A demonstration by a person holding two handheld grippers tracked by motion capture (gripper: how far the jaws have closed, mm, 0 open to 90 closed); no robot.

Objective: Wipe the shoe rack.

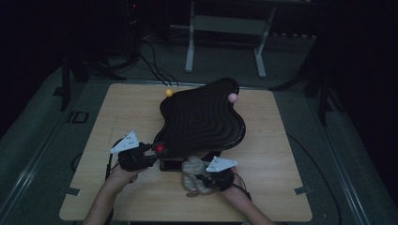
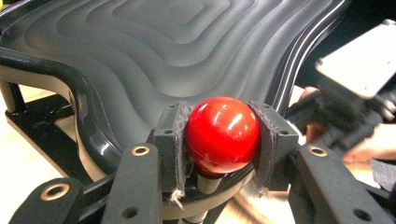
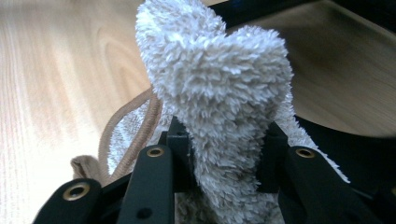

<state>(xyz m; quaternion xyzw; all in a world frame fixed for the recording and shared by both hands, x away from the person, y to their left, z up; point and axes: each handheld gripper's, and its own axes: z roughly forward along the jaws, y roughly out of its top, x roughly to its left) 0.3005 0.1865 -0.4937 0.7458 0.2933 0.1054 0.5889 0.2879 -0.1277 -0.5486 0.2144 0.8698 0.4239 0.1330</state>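
Note:
A black wavy tray [image 1: 202, 119] with stepped ridges stands on a black base in the middle of the wooden table. At its near-left corner sits a red ball knob [image 1: 160, 148] [image 2: 222, 134], and my left gripper [image 1: 152, 151] [image 2: 223, 140] is shut on it, pads pressed to both sides. A yellow ball [image 1: 169, 93] and a pink ball [image 1: 232, 97] top the tray's far corners. My right gripper [image 1: 202, 174] [image 3: 223, 140] is shut on a fluffy beige cloth [image 1: 193, 176] [image 3: 219, 88] with a tan cord [image 3: 140, 126], just in front of the tray.
The wooden table [image 1: 281, 164] has bare surface left, right and in front of the tray. A white-legged stand [image 1: 225, 28] and cables lie on the dark floor beyond the far edge. The right gripper's grey plate [image 2: 362, 60] shows in the left gripper view.

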